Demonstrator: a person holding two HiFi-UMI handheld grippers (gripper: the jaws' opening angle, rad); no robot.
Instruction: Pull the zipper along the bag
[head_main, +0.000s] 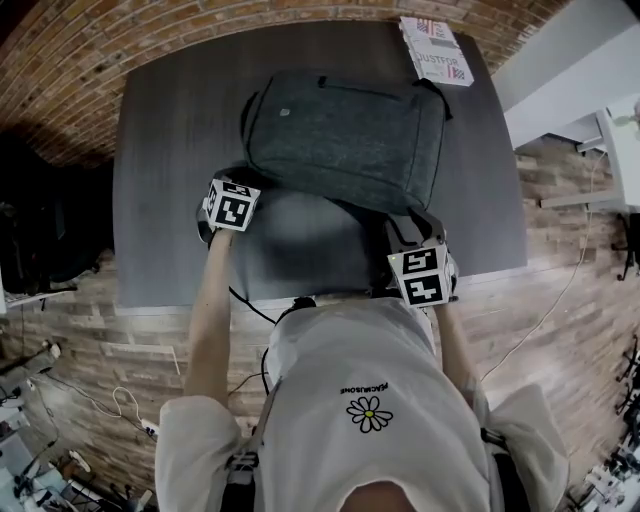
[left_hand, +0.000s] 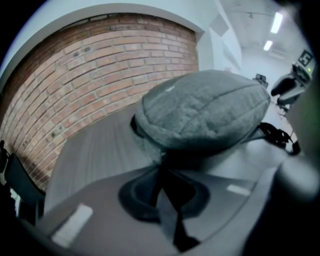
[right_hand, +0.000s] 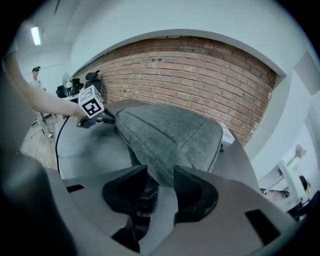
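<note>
Bag (head_main: 345, 135) lies on the table (head_main: 160, 200). Left gripper (left_hand: 162, 175) fingers clamp its edge. Right gripper (right_hand: 161, 180) fingers stand apart around its corner.

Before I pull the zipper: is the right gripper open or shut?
Open. In its own view the right gripper has its fingers well apart; the grey backpack edge sits in the gap, not clamped.

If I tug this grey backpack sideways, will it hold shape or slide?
Probably floppy: the backpack is soft fabric with a rounded, slumped shape. It may slide on the smooth table, but the left gripper, shut on its corner, should steady it.
</note>
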